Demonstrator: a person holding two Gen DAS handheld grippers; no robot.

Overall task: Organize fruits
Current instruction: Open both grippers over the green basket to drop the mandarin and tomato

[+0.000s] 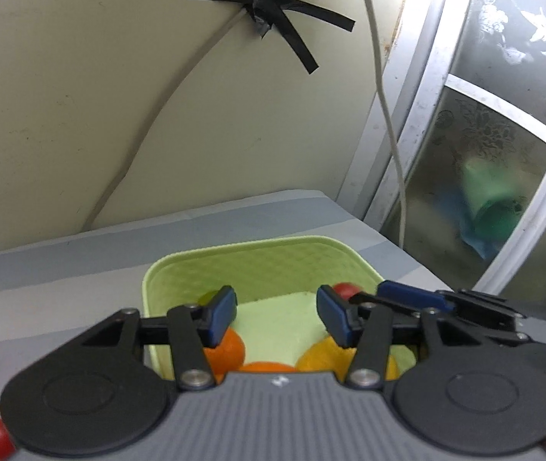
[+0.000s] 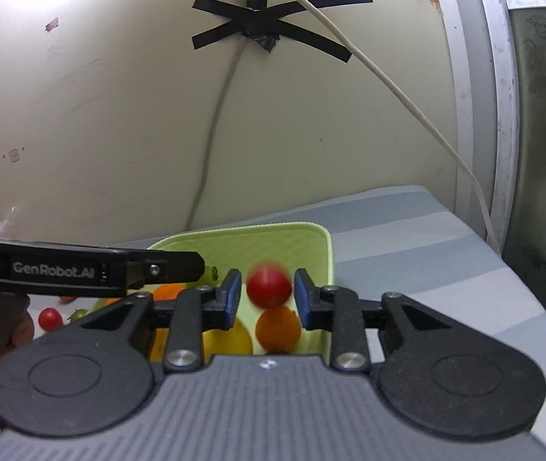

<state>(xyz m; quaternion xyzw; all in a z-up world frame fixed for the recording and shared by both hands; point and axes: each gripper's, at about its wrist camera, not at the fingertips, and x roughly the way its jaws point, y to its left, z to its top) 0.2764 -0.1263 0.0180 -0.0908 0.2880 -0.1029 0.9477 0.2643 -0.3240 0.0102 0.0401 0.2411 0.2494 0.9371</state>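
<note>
Only our right gripper (image 2: pixel 267 297) view shows a blurred round red tomato (image 2: pixel 269 284) between parted pads, untouched, above the pale-green plastic basket (image 2: pixel 311 238); our left gripper (image 1: pixel 275 315) gapes empty, fruit at six o'clock half-hidden.

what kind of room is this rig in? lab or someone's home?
Likely a home, improvised for recording. A striped cloth covers the work surface, patterned frosted glass in a white frame stands at right, and a cable is fixed to the scuffed cream wall with black tape.
</note>
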